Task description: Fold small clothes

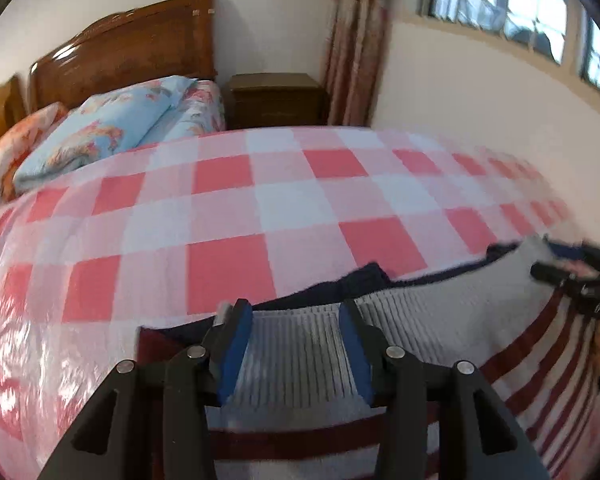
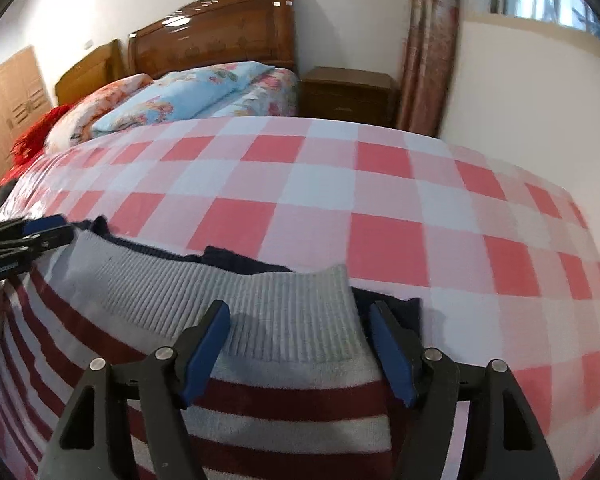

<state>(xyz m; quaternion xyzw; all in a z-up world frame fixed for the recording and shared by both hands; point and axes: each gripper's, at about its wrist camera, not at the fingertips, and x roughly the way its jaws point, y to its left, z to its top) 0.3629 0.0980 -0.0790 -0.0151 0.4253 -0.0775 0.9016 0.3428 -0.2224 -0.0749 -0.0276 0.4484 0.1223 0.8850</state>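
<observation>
- A knitted sweater (image 2: 228, 364) lies on the bed (image 2: 380, 200), at the near edge of the pink-and-white checked cover, toward 6 o'clock in both wrist views.
- Its body has dark red and pale grey-white stripes running across; the band along its far edge is plain grey ribbing (image 2: 260, 304).
- Dark navy fabric (image 2: 236, 258) shows just behind the ribbing, on its 12 o'clock side.
- The ribbed band ends in a raised corner at about 1 o'clock of the right hand-held gripper (image 2: 300, 316).
- The right hand-held gripper stands released, its blue pads spread apart on either side of the band's end, not pinching it.
- The left hand-held gripper (image 1: 296, 310) is likewise released, its blue pads set apart over the ribbing near the sweater's other end.
- Folded floral quilts (image 1: 100, 128) lie by the wooden headboard (image 1: 124, 52) at 10 o'clock, well apart from the sweater.
</observation>
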